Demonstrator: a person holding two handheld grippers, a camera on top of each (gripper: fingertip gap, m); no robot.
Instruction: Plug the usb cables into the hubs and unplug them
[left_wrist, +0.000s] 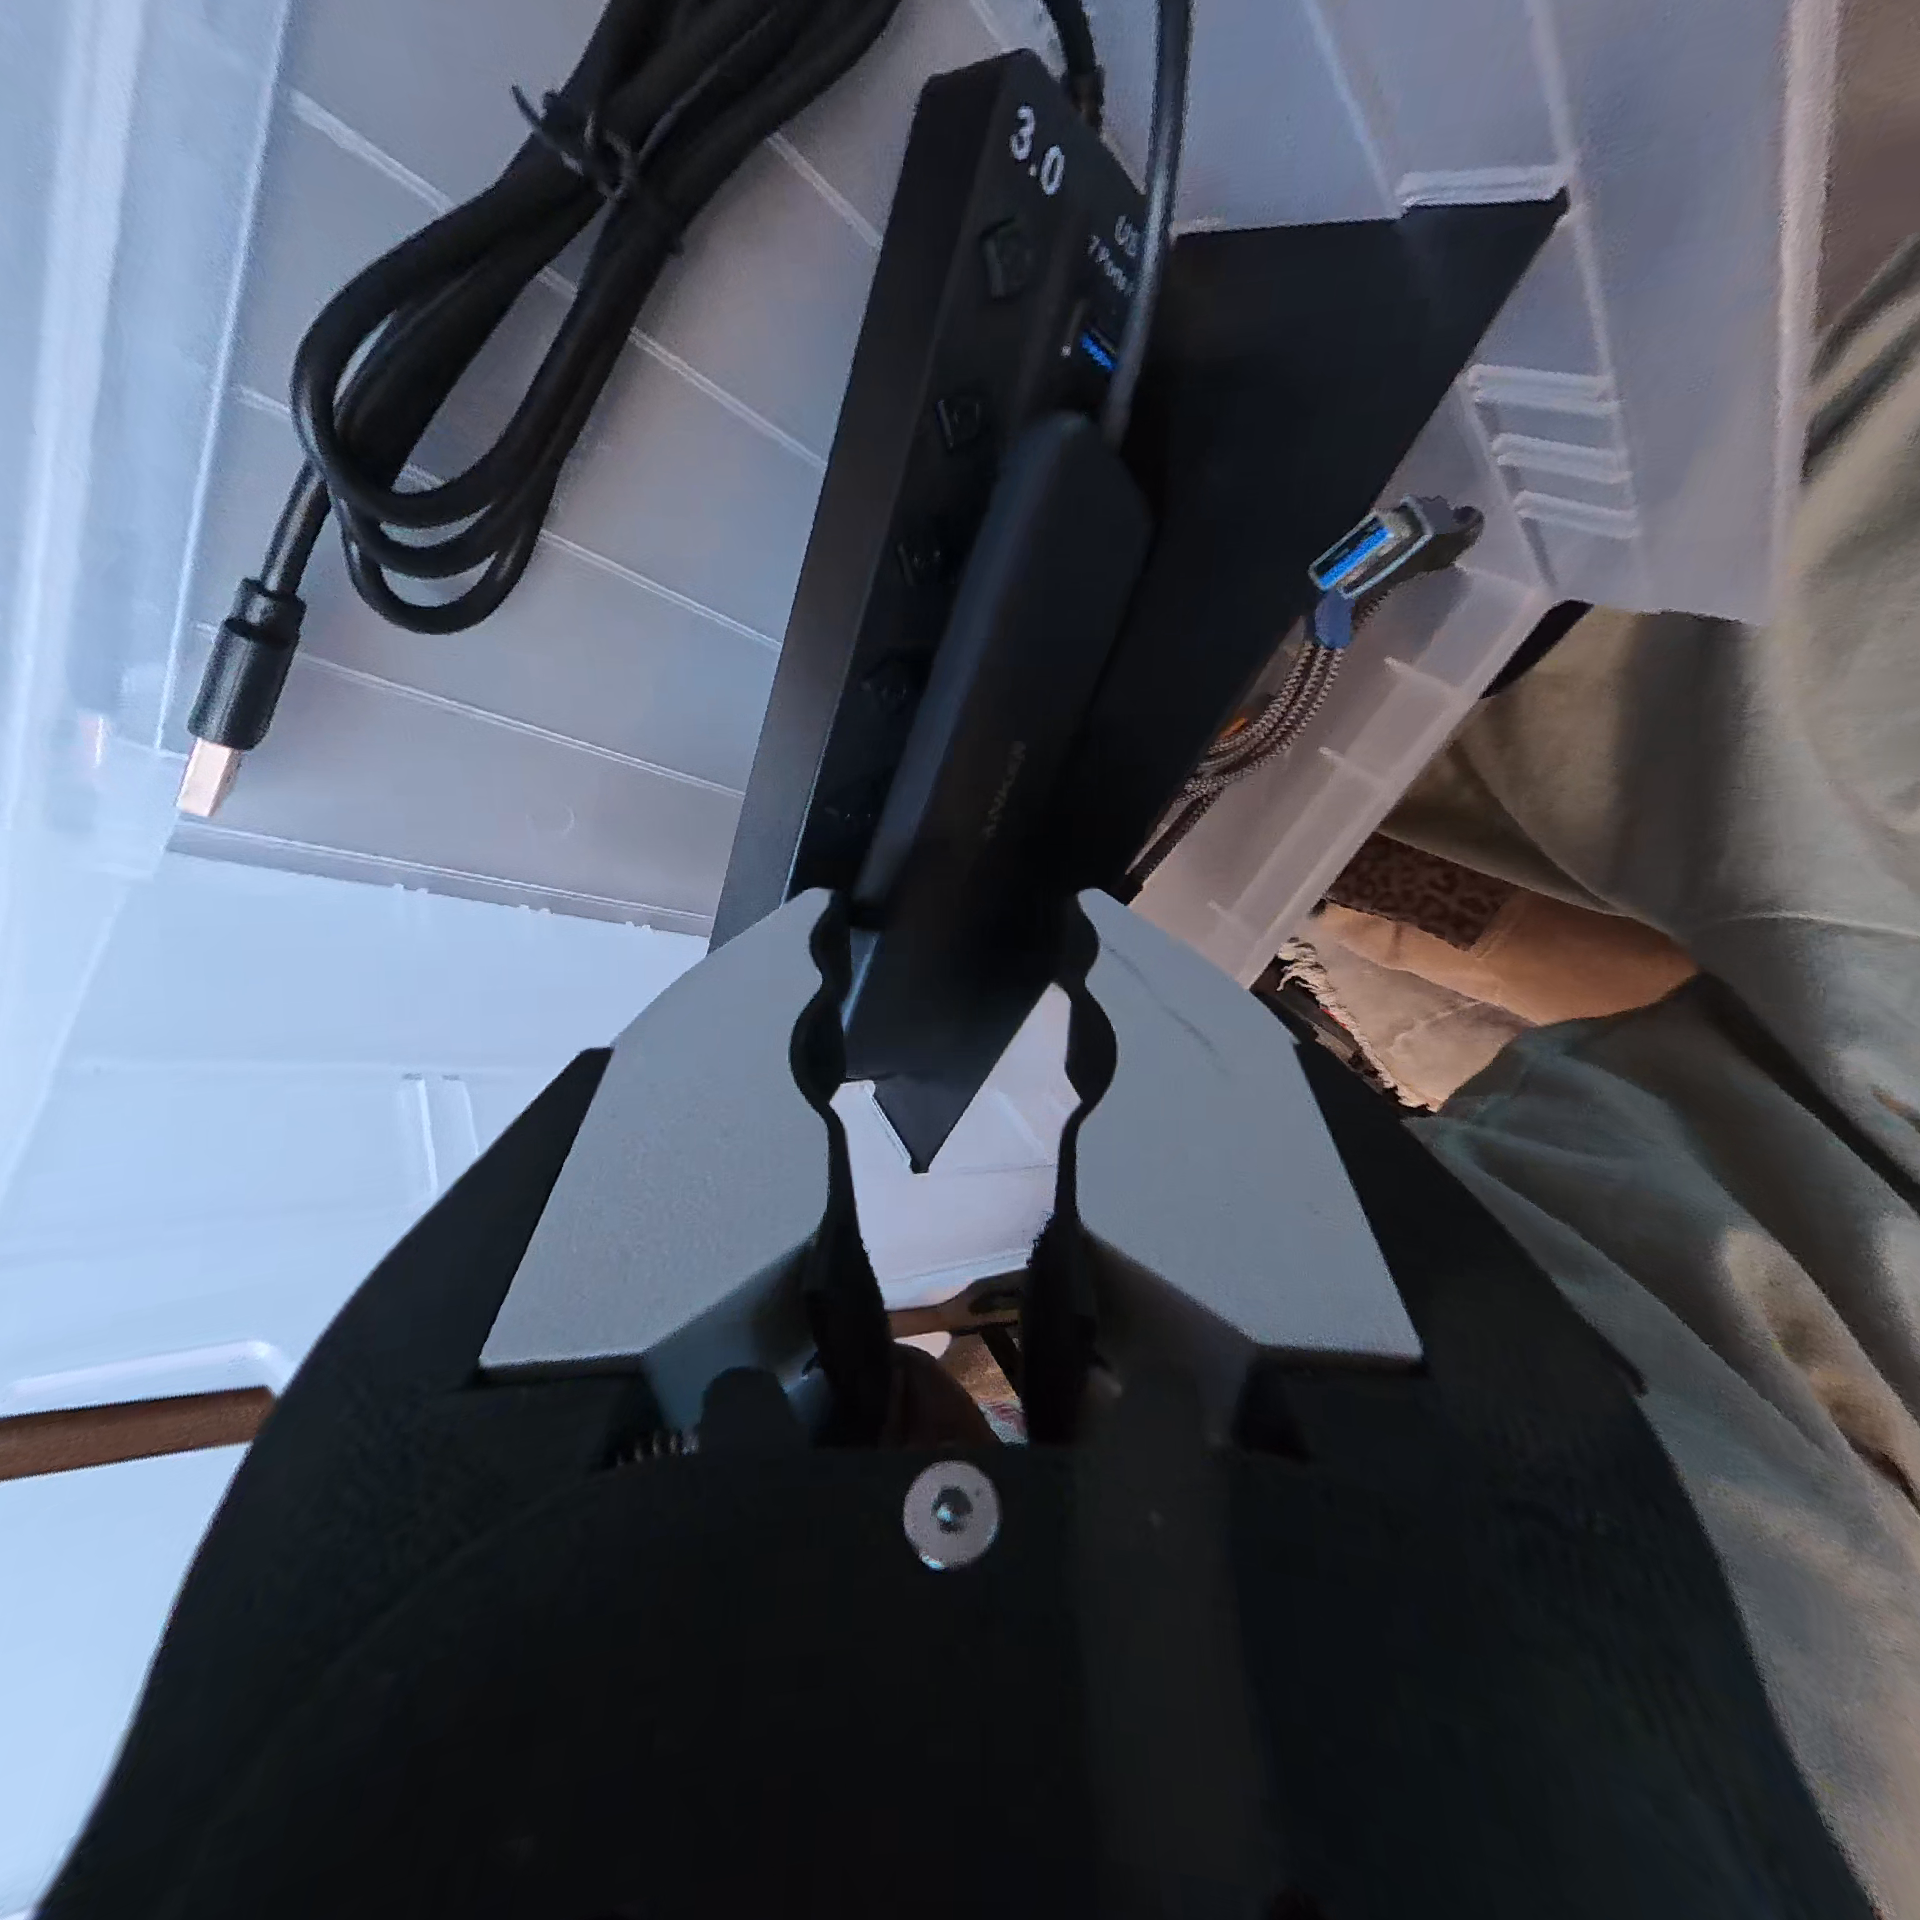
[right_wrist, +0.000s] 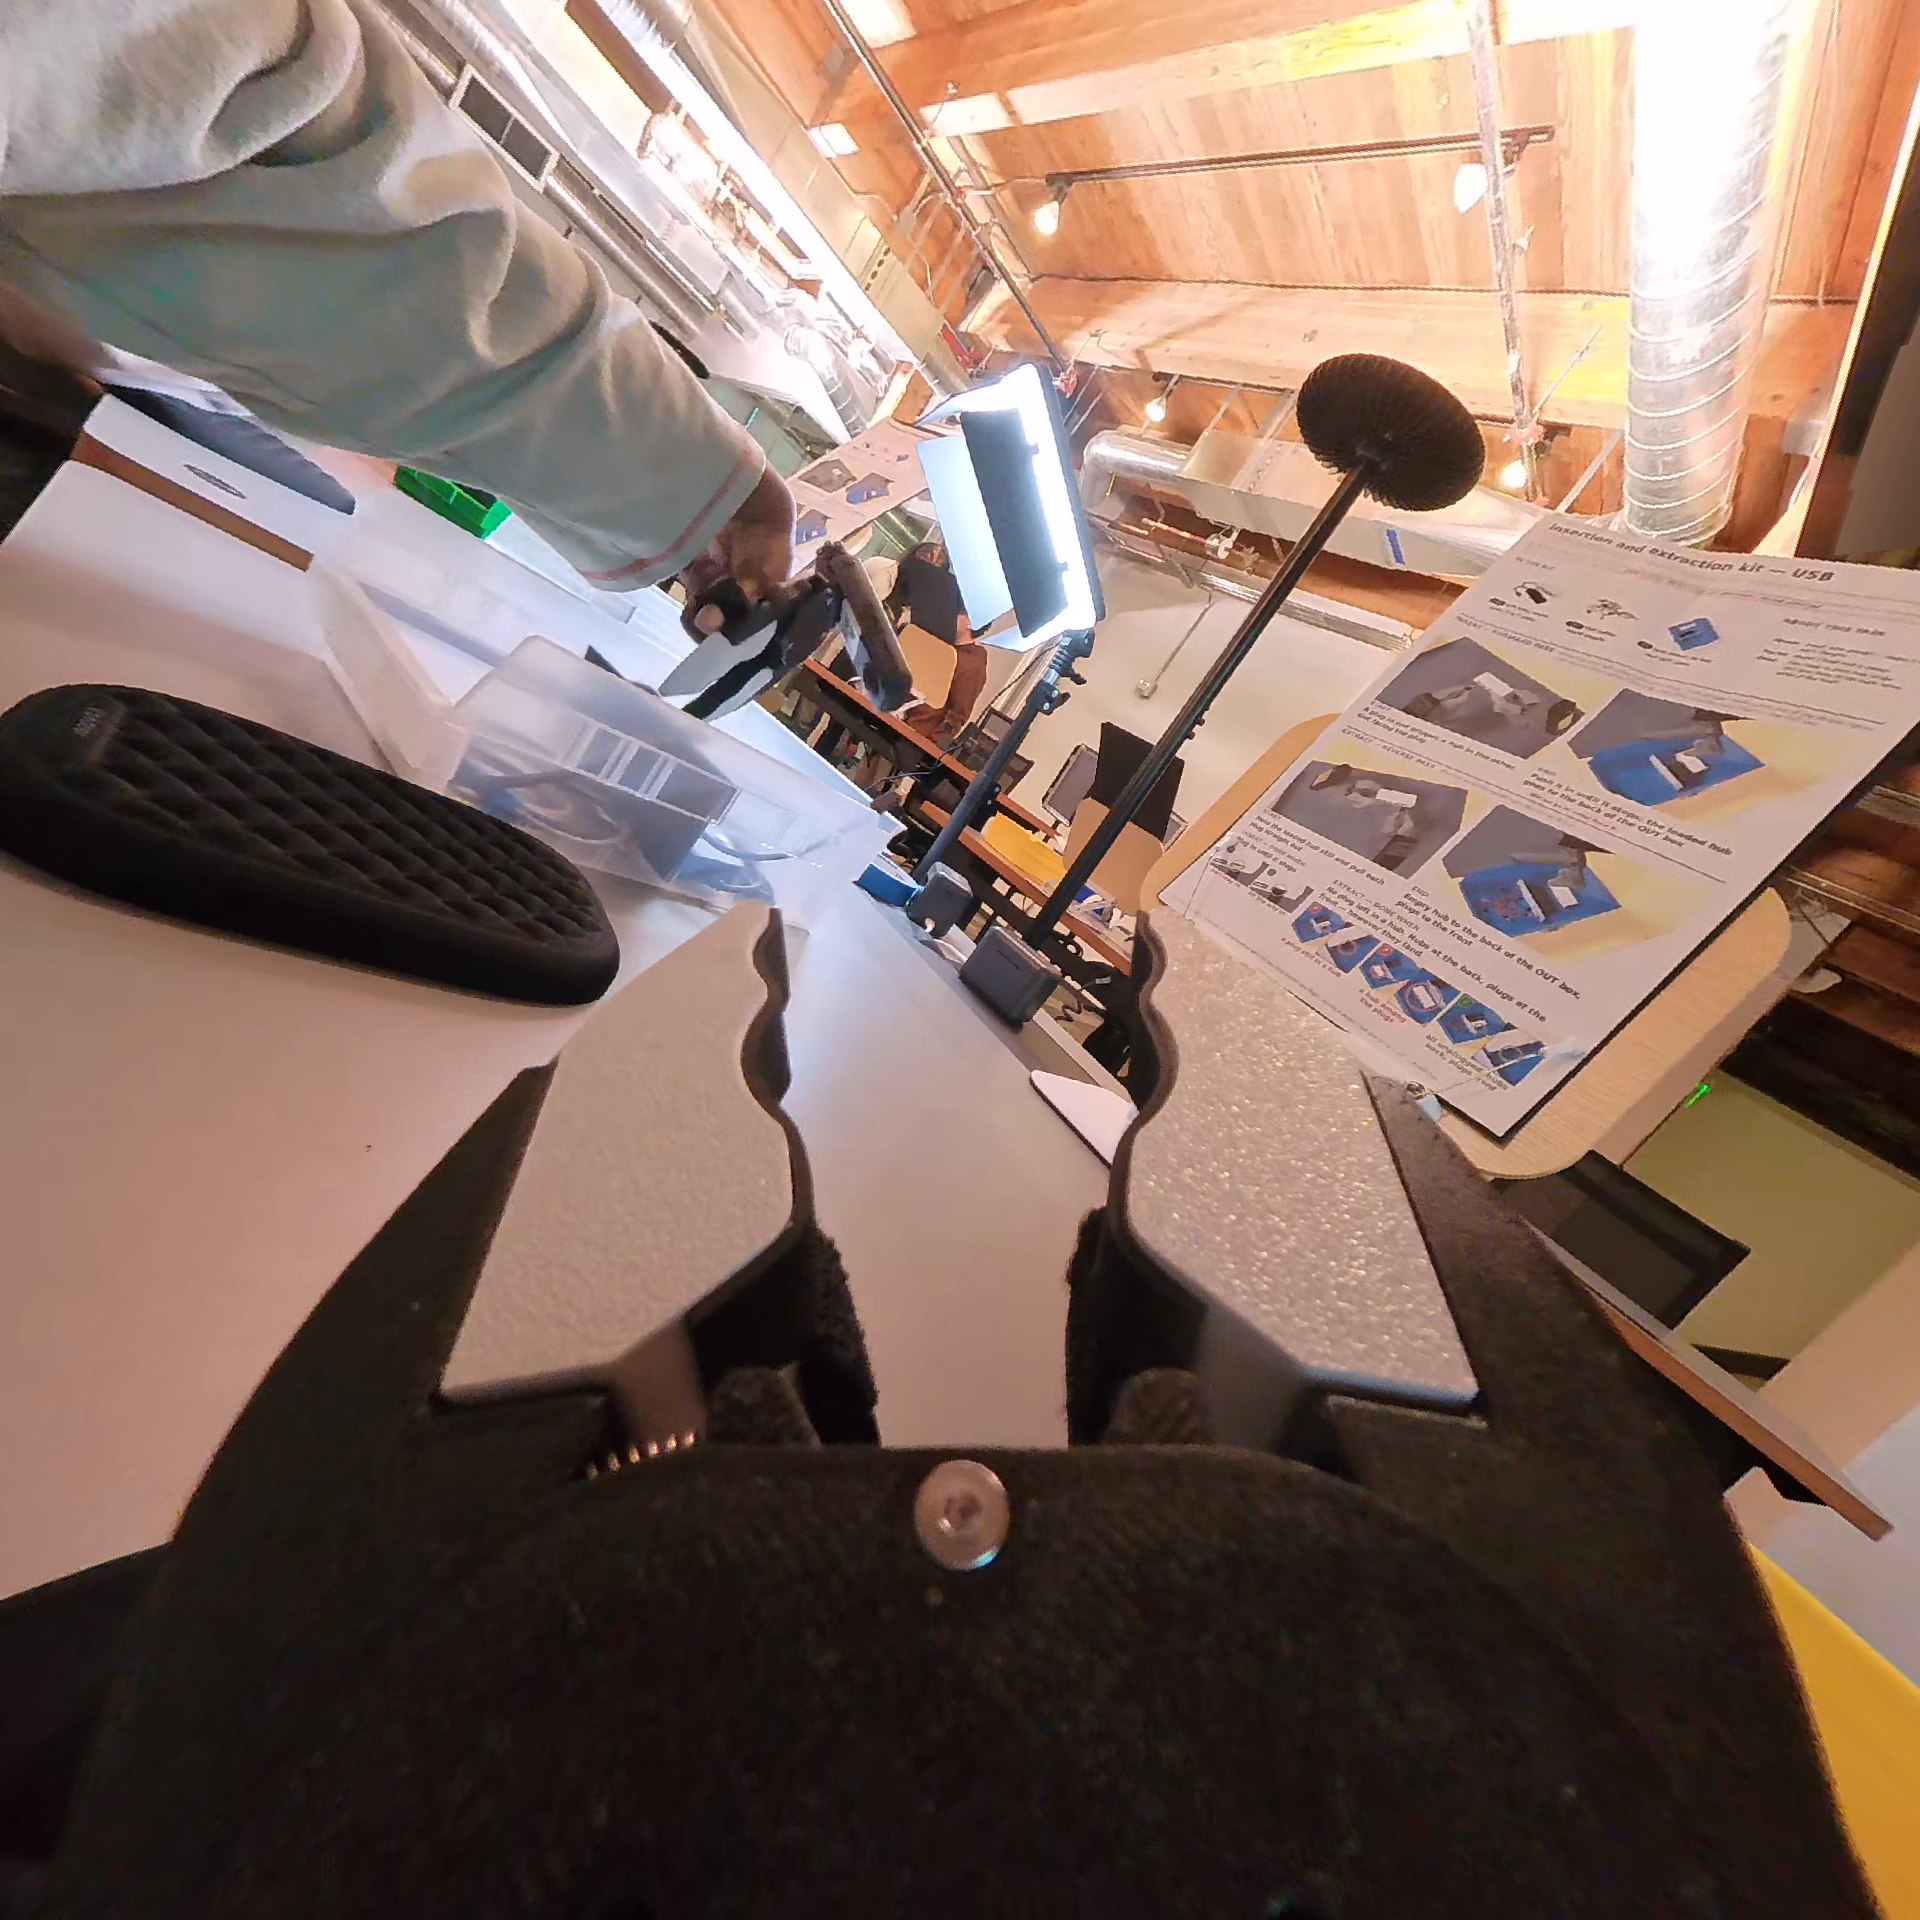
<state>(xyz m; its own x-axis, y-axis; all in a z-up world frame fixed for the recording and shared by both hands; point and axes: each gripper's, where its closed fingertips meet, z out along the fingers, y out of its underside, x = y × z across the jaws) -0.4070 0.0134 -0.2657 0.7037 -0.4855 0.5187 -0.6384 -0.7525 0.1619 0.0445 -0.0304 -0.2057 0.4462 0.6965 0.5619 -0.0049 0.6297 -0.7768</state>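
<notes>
In the left wrist view my left gripper (left_wrist: 956, 914) is shut on the near end of a slim black hub (left_wrist: 1039, 644), whose cable (left_wrist: 1153, 260) runs up and away. Behind it lies a larger black hub (left_wrist: 966, 312) with a row of buttons and a blue port. A coiled black USB cable (left_wrist: 447, 416) with a gold plug (left_wrist: 213, 774) lies to the left. A braided cable with a blue USB plug (left_wrist: 1371, 551) lies to the right. My right gripper (right_wrist: 956, 925) is open and empty over the white table (right_wrist: 260, 1143). The left gripper (right_wrist: 717, 665) also shows far off there.
The hubs and cables lie in a clear plastic bin (left_wrist: 520, 675), which also shows in the right wrist view (right_wrist: 582, 727). A black mesh pad (right_wrist: 291, 831) lies on the table at left. An instruction sheet (right_wrist: 1538, 810) stands at right. A light panel (right_wrist: 1018, 499) and stand are beyond.
</notes>
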